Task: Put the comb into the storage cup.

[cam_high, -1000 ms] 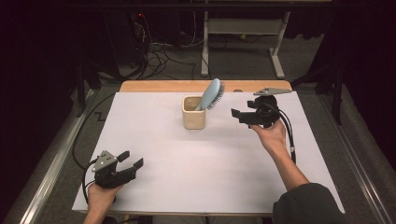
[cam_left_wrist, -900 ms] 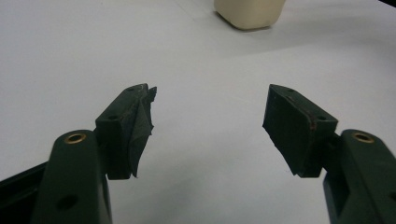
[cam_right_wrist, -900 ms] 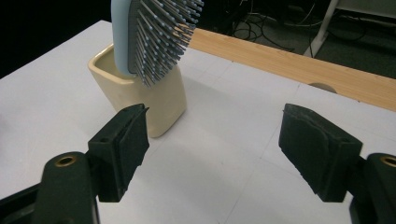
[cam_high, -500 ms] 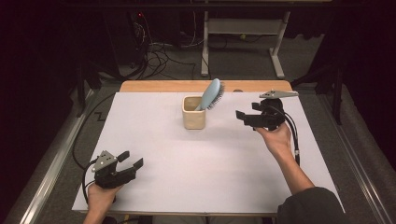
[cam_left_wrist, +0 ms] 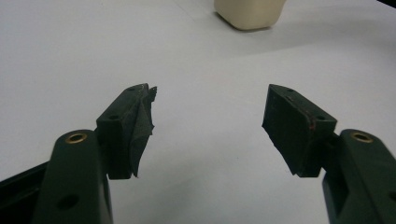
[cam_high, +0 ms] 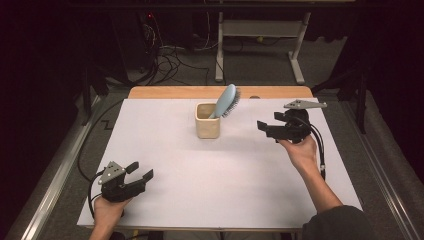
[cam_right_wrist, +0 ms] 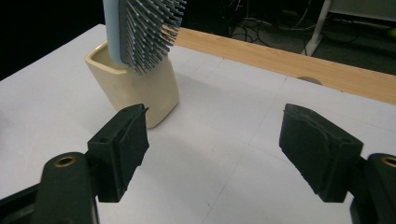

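Observation:
A cream square cup [cam_high: 207,121] stands at the back middle of the white table cover, with a light blue hairbrush [cam_high: 226,101] leaning out of it, bristles to the right. In the right gripper view the cup [cam_right_wrist: 135,84] and the brush [cam_right_wrist: 140,30] are ahead on the left. My right gripper [cam_high: 263,128] is held above the table to the right of the cup, jaws open and empty [cam_right_wrist: 215,140]. My left gripper [cam_high: 140,171] rests near the front left corner, open and empty [cam_left_wrist: 208,121]; the cup's base [cam_left_wrist: 250,11] lies far ahead of it.
The white cover [cam_high: 225,170] lies on a wooden table whose bare strip [cam_high: 175,92] shows at the back edge. Cables [cam_high: 170,55] and a table frame [cam_high: 260,40] stand on the dark floor beyond. A metal rail [cam_high: 55,175] runs along the left side.
My right gripper has drifted slightly to the right, away from the cup. The left gripper, the cup and the brush have stayed put.

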Available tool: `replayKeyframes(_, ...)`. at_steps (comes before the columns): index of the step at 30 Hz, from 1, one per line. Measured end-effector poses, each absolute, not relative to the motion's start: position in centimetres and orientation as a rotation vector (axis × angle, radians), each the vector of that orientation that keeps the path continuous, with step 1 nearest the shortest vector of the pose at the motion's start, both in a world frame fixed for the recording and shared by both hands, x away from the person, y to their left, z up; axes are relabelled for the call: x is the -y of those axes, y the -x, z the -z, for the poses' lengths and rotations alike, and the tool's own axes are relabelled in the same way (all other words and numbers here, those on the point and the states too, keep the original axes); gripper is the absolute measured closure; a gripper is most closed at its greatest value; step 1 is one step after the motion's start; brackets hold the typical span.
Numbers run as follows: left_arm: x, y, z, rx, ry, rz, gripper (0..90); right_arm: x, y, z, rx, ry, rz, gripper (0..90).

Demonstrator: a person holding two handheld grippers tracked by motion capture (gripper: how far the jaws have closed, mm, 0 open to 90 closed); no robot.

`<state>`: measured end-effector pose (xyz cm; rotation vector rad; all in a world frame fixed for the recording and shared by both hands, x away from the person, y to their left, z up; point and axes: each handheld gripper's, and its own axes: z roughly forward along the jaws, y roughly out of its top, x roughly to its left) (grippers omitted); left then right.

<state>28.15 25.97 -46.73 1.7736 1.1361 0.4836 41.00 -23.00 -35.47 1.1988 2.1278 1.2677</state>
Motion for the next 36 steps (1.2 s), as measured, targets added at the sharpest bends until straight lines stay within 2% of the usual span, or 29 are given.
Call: replayKeyframes(36, -26.0, -28.1, 46.7, -1.138, -1.778, -0.488, 33.5, 25.8, -38.1, 35.9, -2.059, -1.179, -1.309, 25.1)
